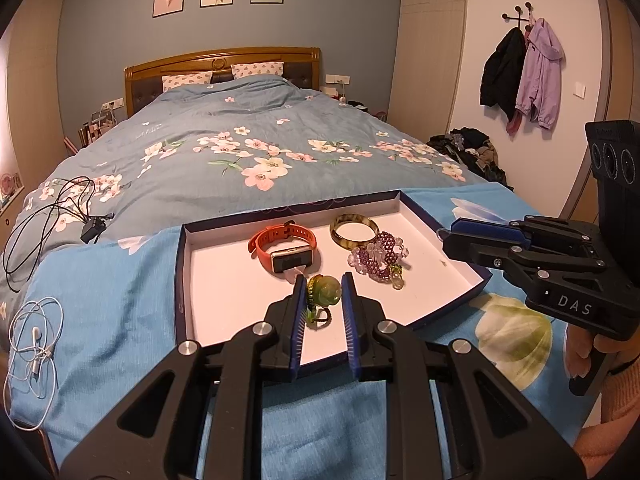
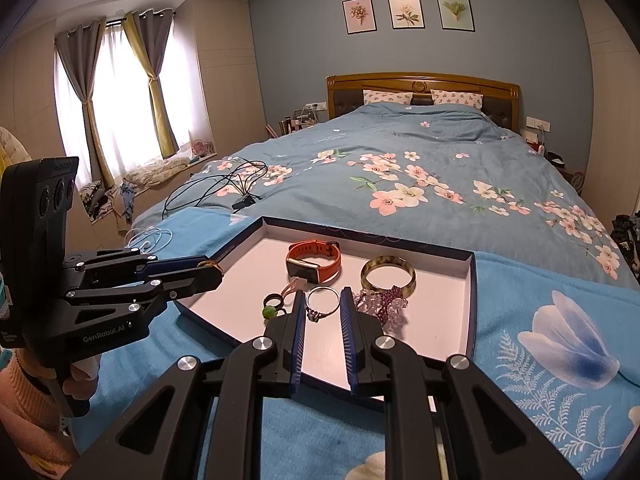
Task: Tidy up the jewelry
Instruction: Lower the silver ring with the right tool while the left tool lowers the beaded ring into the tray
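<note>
Between your left gripper's (image 1: 322,294) open jaws, at 6 o'clock in the tray (image 1: 404,202), sits the green ring (image 1: 325,293): close gently. Right gripper (image 2: 322,308) hangs open over the silver ring (image 2: 322,302).

I'm seeing bare tray floor (image 1: 224,280) lying open on the left, orange smartwatch (image 1: 284,250), bangle (image 1: 354,230), bead cluster (image 1: 378,258) crowding the far right, rim walling all around.
</note>
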`<state>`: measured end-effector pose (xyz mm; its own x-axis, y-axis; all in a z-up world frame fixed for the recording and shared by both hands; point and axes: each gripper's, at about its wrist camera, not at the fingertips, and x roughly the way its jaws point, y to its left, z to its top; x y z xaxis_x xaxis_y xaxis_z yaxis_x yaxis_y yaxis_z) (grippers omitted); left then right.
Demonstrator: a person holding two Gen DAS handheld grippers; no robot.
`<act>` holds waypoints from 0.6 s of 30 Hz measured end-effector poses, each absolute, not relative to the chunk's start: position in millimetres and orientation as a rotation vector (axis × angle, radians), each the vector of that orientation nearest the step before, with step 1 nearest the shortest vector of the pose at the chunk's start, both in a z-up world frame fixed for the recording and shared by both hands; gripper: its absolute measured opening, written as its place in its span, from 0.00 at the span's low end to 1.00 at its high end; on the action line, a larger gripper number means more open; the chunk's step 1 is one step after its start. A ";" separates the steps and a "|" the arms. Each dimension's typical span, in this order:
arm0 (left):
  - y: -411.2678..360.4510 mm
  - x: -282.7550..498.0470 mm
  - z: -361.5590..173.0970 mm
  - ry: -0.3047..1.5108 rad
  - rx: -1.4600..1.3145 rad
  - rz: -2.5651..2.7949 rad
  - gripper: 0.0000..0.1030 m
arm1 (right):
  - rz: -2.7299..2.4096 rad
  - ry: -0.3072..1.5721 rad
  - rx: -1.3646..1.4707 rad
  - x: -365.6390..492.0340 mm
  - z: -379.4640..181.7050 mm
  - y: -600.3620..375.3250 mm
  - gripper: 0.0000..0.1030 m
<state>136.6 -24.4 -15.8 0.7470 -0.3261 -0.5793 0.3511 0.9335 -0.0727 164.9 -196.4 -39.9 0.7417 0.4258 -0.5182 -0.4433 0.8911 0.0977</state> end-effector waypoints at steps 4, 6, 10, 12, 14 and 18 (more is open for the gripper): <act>-24.5 140.0 -15.9 0.626 0.044 -0.368 0.17 | 0.474 0.561 -0.032 167.1 -39.8 -196.0 0.15; -24.7 140.3 -15.9 0.627 0.045 -0.366 0.17 | 0.473 0.561 -0.032 168.8 -39.6 -195.6 0.15; -25.2 144.6 -15.7 0.627 0.047 -0.363 0.17 | 0.472 0.562 -0.030 172.4 -39.5 -194.9 0.15; -25.3 144.8 -15.7 0.627 0.047 -0.364 0.17 | 0.472 0.561 -0.031 172.0 -39.7 -195.1 0.15; -25.1 146.8 -15.8 0.628 0.046 -0.363 0.17 | 0.472 0.561 -0.031 171.6 -39.8 -195.1 0.15; -25.2 146.8 -15.8 0.627 0.047 -0.362 0.17 | 0.471 0.561 -0.032 172.9 -40.2 -194.8 0.15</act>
